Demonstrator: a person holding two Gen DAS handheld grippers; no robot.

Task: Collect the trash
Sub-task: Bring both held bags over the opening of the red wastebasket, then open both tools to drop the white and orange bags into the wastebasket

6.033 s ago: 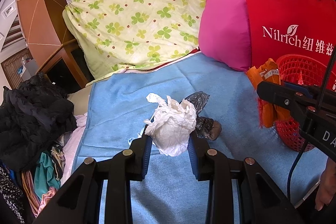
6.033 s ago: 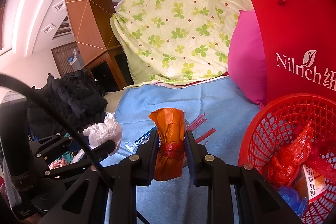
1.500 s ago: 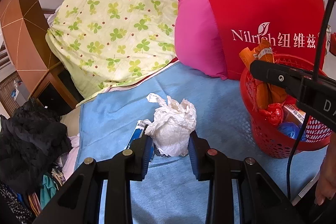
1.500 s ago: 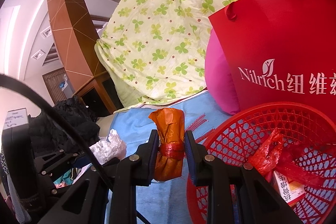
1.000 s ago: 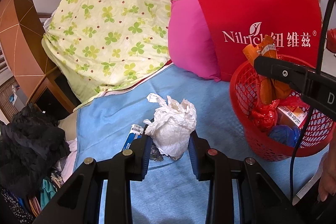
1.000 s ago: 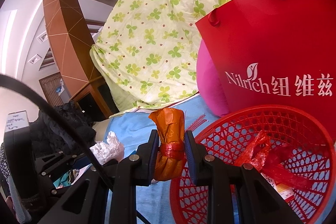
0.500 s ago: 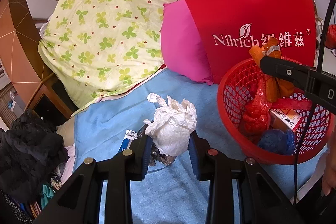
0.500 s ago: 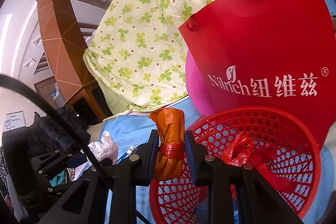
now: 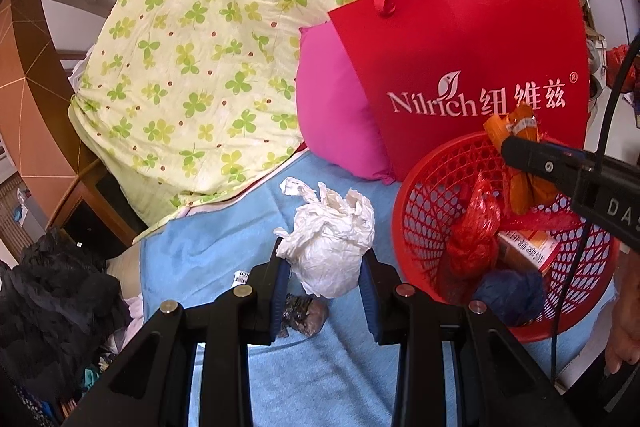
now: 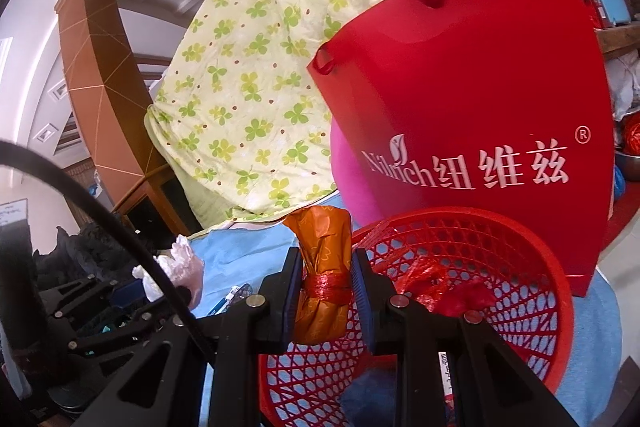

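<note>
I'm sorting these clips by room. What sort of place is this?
Most likely a lived-in bedroom: a clover-print quilt and pink pillow are heaped on a blue bed sheet, with dark clothes piled beside it.

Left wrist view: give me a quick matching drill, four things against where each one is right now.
Things:
1. white crumpled paper
2. orange wrapper bundle
3. red mesh basket
4. pink pillow

Places:
A. behind the basket, beside the red paper bag
B. clamped in the right gripper above the basket's rim
C. clamped in the left gripper, over the blue cover
D. standing on the blue cover, already holding trash

Pairs: 1-C, 2-B, 3-D, 4-A
</note>
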